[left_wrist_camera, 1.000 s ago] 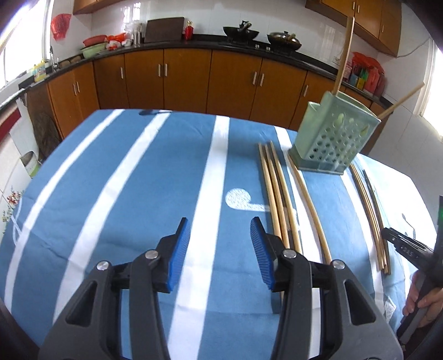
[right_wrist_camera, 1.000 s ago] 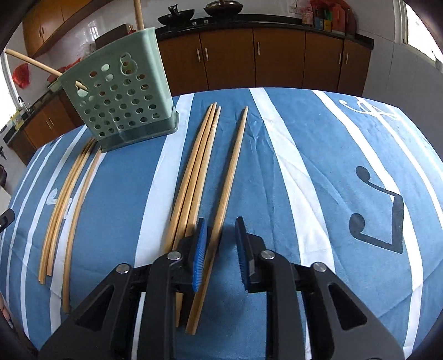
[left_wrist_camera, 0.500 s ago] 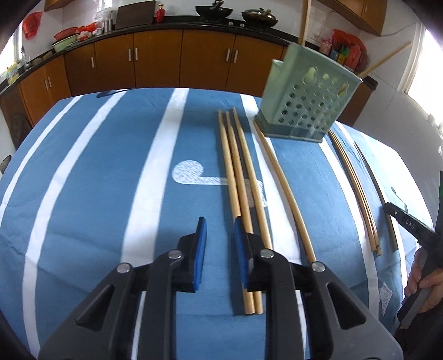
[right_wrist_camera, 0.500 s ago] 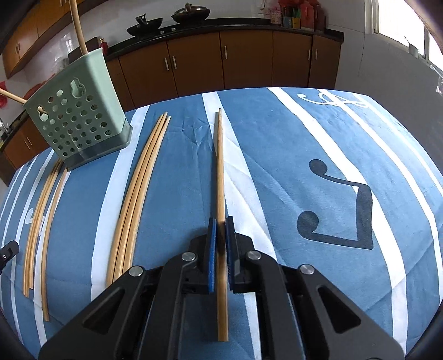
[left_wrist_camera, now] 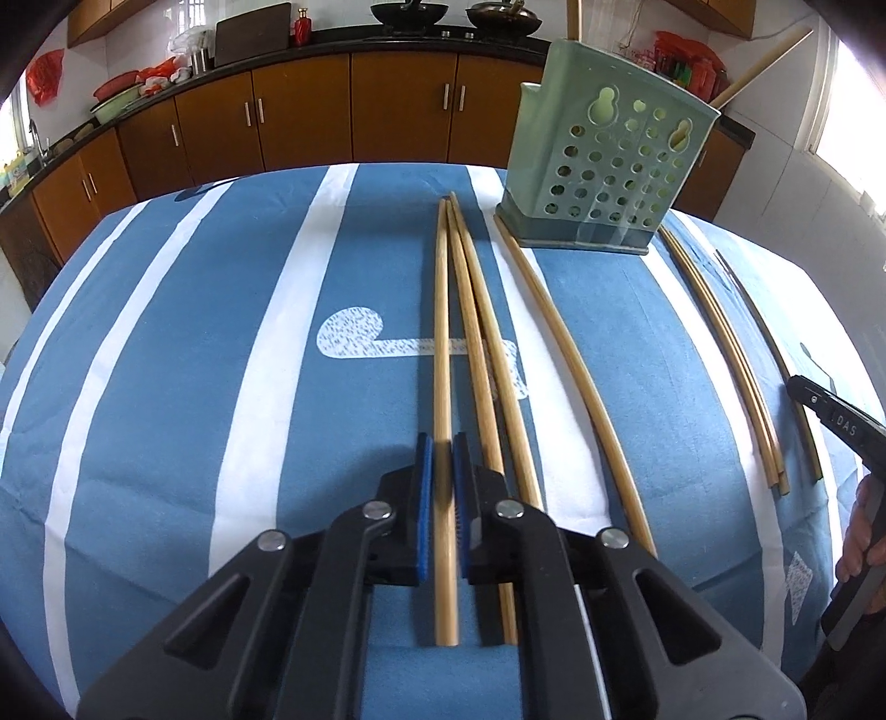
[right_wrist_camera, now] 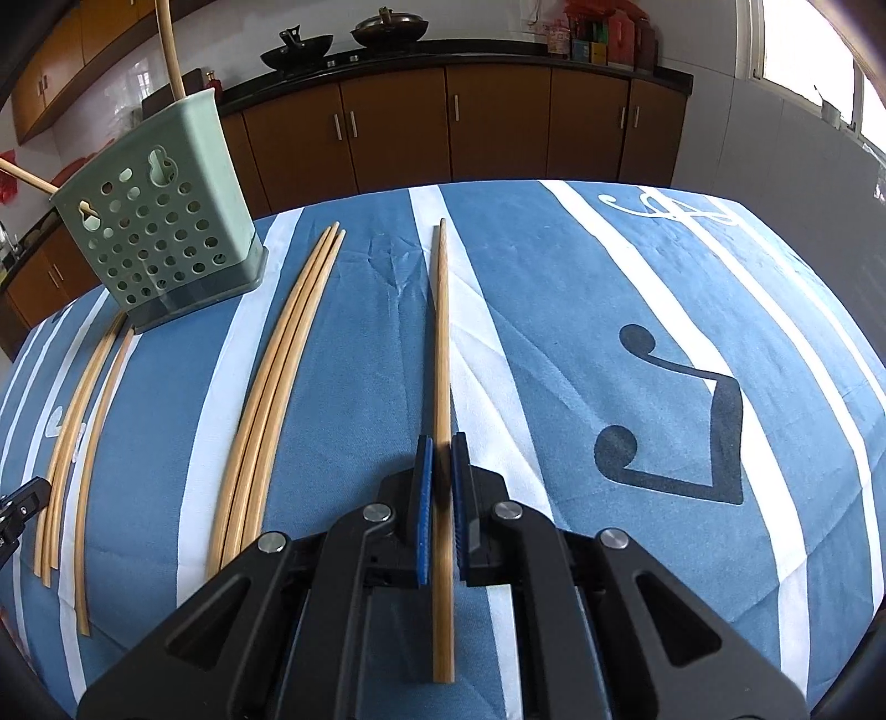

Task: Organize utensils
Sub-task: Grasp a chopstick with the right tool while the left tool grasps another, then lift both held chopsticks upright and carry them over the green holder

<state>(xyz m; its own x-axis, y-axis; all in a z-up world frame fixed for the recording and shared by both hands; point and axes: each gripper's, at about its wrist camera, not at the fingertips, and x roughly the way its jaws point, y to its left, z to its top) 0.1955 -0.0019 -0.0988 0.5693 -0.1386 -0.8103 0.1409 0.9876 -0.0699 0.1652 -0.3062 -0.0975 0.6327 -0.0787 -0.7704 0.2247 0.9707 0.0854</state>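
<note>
At the near edge of the table, the left gripper has just been closing, and its blue fingers now pinch the leftmost chopstick of a group of 3. That stick runs straight away from the fingers toward the far edge, with its 2 neighbours lying just beside it on the blue-and-white striped cloth. The right gripper has its fingers pressed onto a single chopstick, which lies alone on a white stripe, its thick end passing back between the fingers. In the right wrist view, 3 chopsticks lie together to the left of it, well apart. In the left wrist view, one more curved-looking stick and a further bundle lie toward the right edge. Farther back stands the green perforated utensil holder, upright near the far edge, with 2 sticks already leaning out of its top. Beyond the table run brown kitchen cabinets.
</note>
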